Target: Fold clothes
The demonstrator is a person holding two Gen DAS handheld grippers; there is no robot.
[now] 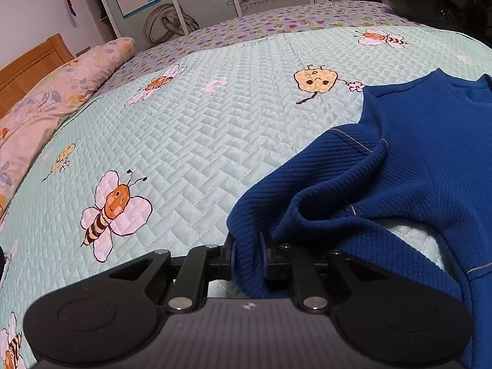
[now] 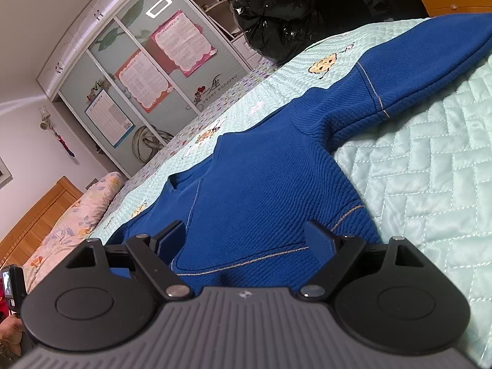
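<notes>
my left gripper pinches the sweater sleeve end, body lying to my right | my right gripper jaws wide over the hem, far sleeve stretched out right | sweater on the quilt

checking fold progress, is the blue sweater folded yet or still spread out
Mostly spread. The blue sweater lies flat on the quilt, one sleeve stretched out; only the other sleeve is lifted, pinched in the left gripper.
</notes>
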